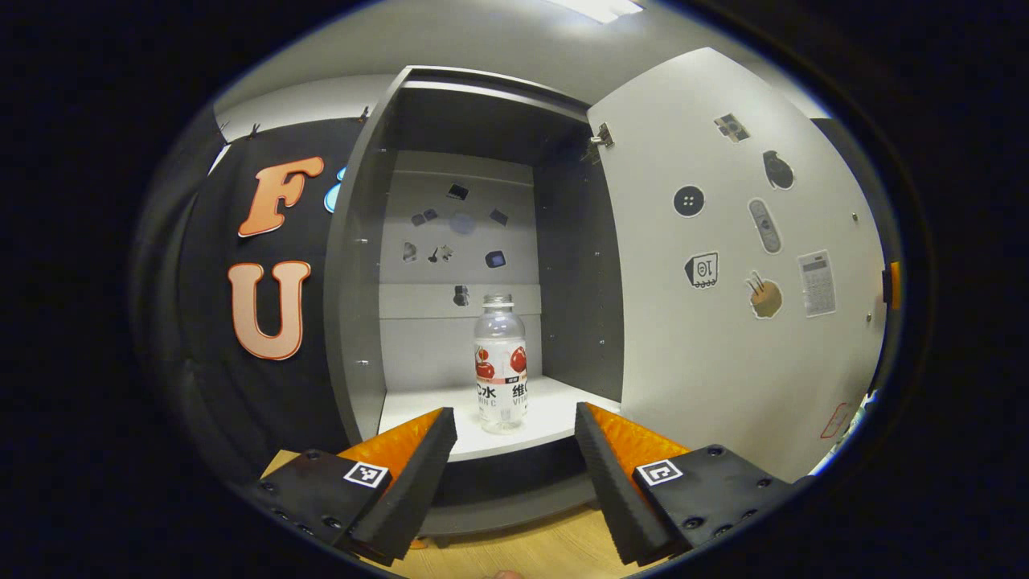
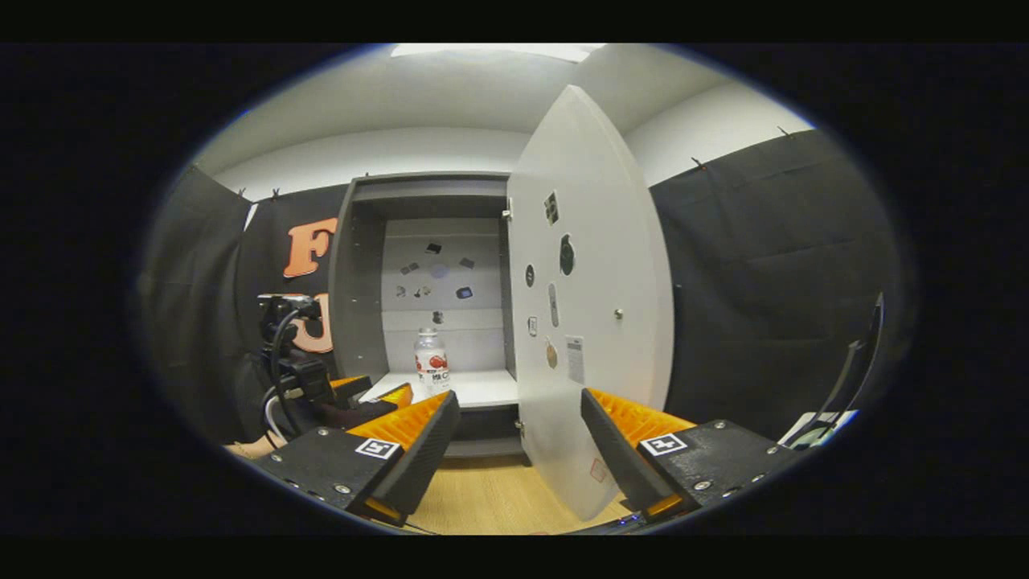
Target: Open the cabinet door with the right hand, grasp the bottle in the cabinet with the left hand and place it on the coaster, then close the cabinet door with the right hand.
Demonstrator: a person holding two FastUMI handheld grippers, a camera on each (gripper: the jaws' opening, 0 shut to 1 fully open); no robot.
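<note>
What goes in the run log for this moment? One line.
door: open | bottle: upright on shelf, untouched | left gripper: open, facing bottle | right gripper: open, empty

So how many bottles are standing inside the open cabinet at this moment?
1. The bottle stands upright on the cabinet floor, near its front edge, ahead of the open left gripper. The door may hide things behind it.
</note>
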